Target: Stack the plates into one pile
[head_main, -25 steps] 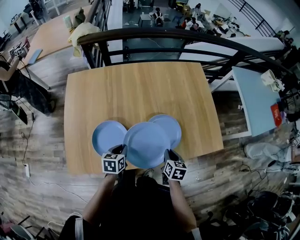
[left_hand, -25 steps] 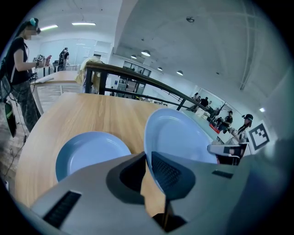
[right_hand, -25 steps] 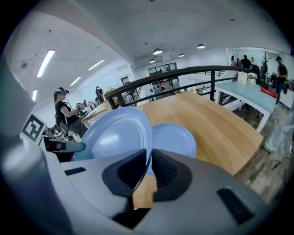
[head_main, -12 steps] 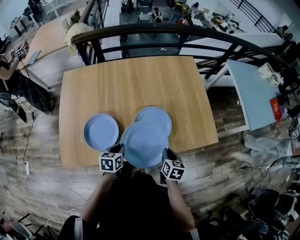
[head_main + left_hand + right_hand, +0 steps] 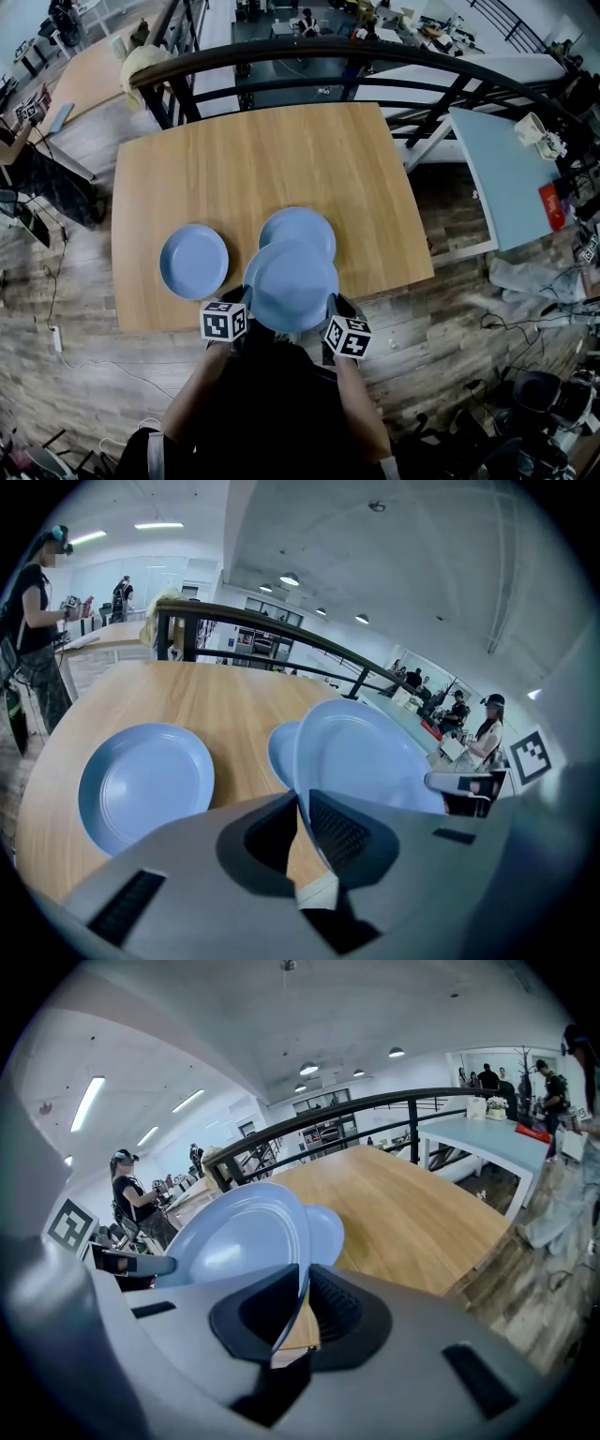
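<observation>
Your left gripper and right gripper each clamp an opposite rim of one blue plate, held between them over the table's near edge. It partly covers a second plate, while the third plate lies apart at left.

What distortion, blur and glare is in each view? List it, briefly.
Head view: fisheye bows the table edges and the railing; light is even, shadows faint. Left gripper view: black round vignette, with the left gripper body soft in the foreground. Right gripper view: same vignette, and a pale sheen on the held plate.
</observation>
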{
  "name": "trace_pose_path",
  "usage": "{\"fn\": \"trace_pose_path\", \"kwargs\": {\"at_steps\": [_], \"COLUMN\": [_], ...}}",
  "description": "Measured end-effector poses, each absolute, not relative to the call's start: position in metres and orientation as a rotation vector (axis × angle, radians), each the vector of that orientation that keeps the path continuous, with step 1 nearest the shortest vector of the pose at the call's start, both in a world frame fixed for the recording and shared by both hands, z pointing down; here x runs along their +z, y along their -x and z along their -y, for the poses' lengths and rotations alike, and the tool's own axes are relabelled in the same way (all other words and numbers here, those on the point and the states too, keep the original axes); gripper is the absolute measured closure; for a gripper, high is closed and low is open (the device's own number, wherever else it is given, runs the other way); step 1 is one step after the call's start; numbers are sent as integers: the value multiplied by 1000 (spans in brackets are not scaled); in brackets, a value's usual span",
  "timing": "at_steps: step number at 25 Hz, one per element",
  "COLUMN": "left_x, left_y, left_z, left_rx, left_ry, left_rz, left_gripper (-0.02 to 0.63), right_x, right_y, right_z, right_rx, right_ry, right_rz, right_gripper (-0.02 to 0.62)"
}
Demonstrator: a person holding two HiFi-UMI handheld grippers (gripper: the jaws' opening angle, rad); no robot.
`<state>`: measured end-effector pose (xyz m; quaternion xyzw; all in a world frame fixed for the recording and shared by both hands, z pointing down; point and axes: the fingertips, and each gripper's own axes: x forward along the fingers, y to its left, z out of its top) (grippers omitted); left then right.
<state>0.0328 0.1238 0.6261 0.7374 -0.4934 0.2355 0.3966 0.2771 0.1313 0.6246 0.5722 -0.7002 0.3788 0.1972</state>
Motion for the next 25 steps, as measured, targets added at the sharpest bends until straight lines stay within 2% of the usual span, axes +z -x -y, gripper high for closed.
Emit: {"fn": "trace_pose_path", "kwargs": {"at_steps": [25], "left_x": [684], "left_y": [-48], "left_z": [-40], "left_rx": [704], "left_ry": [-1852], "left_rz": [1105], "left_gripper": [551], "right_x": [677], "right_y": [-290], "right_z": [-70], "right_rx": [1161], "right_ry": [-1618], "right_rz": [1778], "right_gripper": [543]}}
